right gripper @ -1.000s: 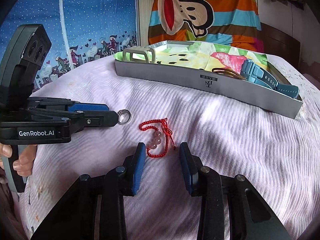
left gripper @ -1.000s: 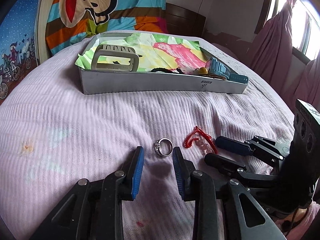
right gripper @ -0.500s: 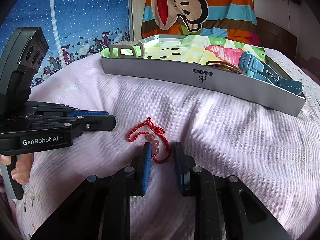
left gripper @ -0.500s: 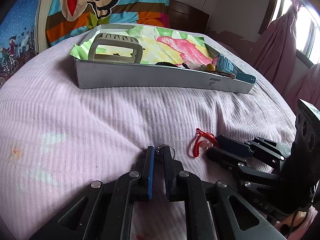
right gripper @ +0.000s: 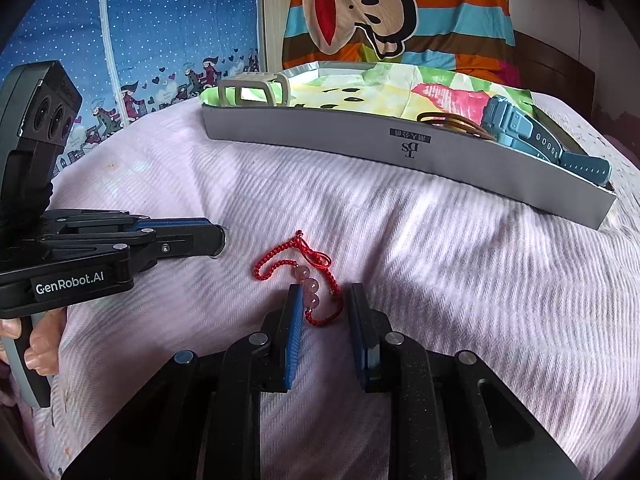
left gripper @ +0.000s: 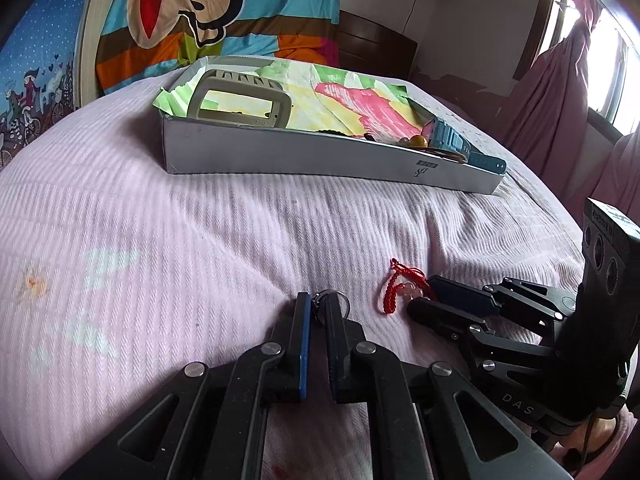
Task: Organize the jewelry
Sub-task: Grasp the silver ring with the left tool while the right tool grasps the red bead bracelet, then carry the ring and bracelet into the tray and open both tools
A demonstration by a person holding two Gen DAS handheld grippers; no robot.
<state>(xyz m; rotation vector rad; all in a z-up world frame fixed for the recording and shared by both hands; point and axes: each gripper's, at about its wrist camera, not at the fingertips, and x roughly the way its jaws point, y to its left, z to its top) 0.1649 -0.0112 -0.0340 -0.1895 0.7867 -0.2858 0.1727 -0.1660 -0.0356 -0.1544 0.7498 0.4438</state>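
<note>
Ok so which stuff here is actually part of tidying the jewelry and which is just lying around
Part of the job:
- silver ring, pinched in the left hand-held gripper
- red cord bracelet, between the right hand-held gripper fingers
- grey tray
- blue watch in the tray

Just lying about:
- monkey blanket
- pink curtain

Left gripper (left gripper: 317, 312) low and level, fingers (left gripper: 303, 322) drawn nearly together on a small ring (left gripper: 331, 300), right gripper (right gripper: 325, 304) low beside it, fingers (right gripper: 294, 312) parted, bare hand (right gripper: 38, 350) wrapped round left handle
</note>
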